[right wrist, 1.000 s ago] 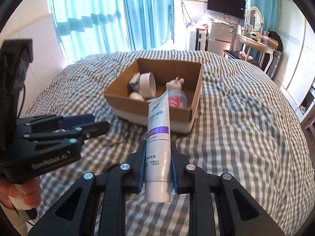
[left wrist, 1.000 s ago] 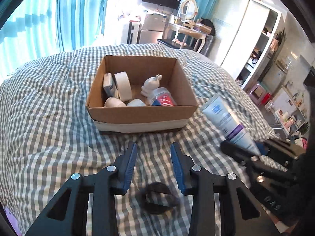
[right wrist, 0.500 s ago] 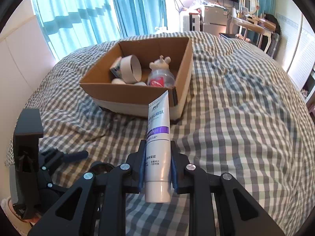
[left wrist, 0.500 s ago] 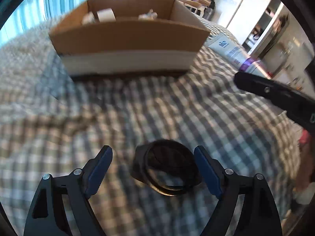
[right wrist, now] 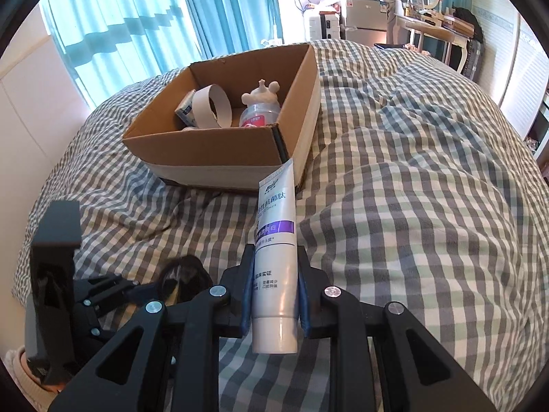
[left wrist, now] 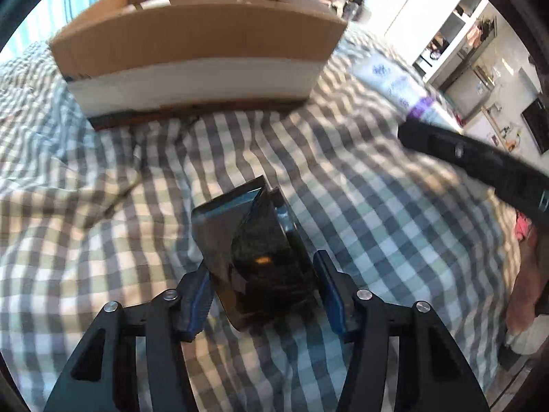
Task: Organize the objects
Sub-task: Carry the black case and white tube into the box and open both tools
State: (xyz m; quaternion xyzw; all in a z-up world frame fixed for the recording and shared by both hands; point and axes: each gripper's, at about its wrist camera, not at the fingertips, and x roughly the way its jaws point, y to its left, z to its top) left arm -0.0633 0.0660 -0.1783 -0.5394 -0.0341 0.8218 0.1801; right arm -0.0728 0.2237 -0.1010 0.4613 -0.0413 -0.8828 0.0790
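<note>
The dark glossy object (left wrist: 255, 257) sits tilted between the blue pads of the left gripper (left wrist: 262, 292), whose jaws have just been closing around it. The right gripper (right wrist: 272, 295) is clamped on a white tube (right wrist: 274, 267), its tip just short of the cardboard box (right wrist: 212, 158) ahead on the checked bedspread (right wrist: 411, 206).

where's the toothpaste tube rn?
Right wrist view: the toothpaste tube is clamped in the right tongs, crimped end pointing at the near right corner of the cardboard box, above the checked bedspread.
</note>
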